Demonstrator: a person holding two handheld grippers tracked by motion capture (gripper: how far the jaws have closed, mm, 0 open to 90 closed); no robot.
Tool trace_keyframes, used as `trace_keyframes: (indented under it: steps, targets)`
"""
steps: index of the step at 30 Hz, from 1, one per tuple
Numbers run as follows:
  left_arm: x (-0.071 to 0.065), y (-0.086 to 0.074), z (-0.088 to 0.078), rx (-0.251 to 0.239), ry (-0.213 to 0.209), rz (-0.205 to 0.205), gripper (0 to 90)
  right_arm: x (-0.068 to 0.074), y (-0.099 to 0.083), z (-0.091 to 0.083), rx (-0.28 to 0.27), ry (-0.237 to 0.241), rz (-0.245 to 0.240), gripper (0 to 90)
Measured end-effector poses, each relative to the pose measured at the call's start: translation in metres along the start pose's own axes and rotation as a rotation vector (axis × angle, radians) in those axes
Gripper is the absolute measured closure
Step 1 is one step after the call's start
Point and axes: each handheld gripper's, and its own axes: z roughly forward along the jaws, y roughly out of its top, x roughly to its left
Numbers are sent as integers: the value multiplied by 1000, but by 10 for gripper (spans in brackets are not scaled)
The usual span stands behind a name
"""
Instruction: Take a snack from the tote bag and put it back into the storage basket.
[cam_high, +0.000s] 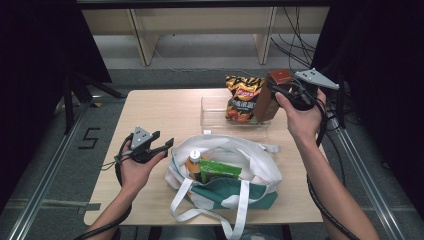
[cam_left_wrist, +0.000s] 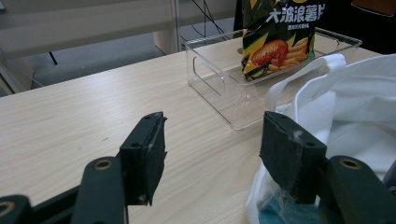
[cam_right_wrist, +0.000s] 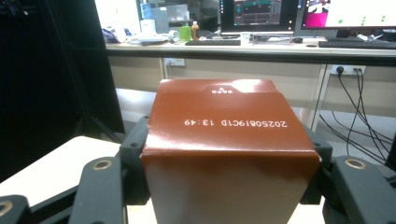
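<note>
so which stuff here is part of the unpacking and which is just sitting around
In the job:
- brown carton, clamped in the right gripper
- clear bin
- chip bag standing in the bin
- white tote bag with a bottle and a green packet inside
- left gripper, open beside the tote

Lying about:
- cables on the floor behind the table

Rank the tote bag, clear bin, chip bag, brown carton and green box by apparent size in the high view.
1. White tote bag
2. Clear plastic bin
3. Chip bag and brown carton, held aloft in the right gripper: too alike to rank, and the carton sits nearer the camera.
4. Green box, partly hidden in the bag.
</note>
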Motion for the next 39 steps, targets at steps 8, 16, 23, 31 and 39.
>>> trace_keyframes:
  steps: [8, 16, 23, 31, 39]
  targets:
    - [0, 0, 0, -1, 0, -2, 398, -2, -1, 4, 7, -4, -2, 389]
    - [0, 0, 0, 0, 0, -1, 397, -4, -2, 10, 13, -13, 8, 389]
    - [0, 0, 0, 0, -1, -1, 397, -6, -3, 15, 9, -19, 4, 389]
    - [0, 0, 1, 2, -1, -1, 397, -8, -6, 22, 18, -28, 7, 389]
    - [-1, 0, 1, 1, -1, 0, 397, -9, -10, 30, 34, -34, 8, 389]
